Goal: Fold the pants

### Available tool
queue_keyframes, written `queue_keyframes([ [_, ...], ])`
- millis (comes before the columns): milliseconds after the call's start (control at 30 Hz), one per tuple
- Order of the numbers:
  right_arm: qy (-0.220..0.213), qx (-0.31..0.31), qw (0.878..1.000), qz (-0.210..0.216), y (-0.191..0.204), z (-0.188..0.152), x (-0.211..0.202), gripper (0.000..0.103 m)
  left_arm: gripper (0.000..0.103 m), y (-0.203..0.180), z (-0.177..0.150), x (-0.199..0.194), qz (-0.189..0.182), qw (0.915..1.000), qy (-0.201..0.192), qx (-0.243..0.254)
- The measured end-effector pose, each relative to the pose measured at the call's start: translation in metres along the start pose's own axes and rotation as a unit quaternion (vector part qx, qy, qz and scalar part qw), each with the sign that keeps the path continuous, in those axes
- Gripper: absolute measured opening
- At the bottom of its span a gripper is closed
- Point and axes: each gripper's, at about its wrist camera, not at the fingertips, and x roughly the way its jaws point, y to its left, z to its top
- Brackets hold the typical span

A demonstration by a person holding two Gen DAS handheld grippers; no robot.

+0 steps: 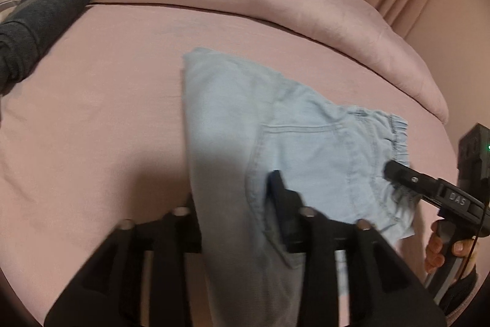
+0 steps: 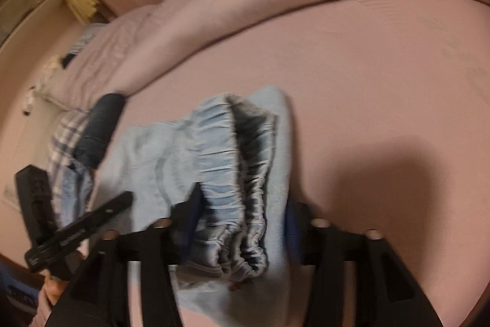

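Both tools (image 1: 235, 204) (image 2: 242, 204) grip pale-blue pants (image 1: 306, 149), angled low.

Left gripper (image 1: 232, 204) grips pale-blue pants (image 1: 306, 149); right gripper (image 1: 395, 170) pinches waistband.

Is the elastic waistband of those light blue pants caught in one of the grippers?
Yes, the right gripper has the gathered elastic waistband of the pants bunched between its fingers.

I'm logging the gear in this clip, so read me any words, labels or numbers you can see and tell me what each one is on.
"DAS": raised letters on the side of the right tool, seen from the left wrist view.
Lettering on the side of the left tool, seen from the right wrist view: too blurred to read.
No readable text on the pants.
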Motion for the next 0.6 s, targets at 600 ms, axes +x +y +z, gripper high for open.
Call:
queue_keyframes([
  [600, -0.028, -0.191, 0.976, -0.102, 0.053, -0.038, -0.023, 0.050, 0.065, -0.022, -0.035, 0.008, 0.022, 0.9969, -0.009, 0.076],
])
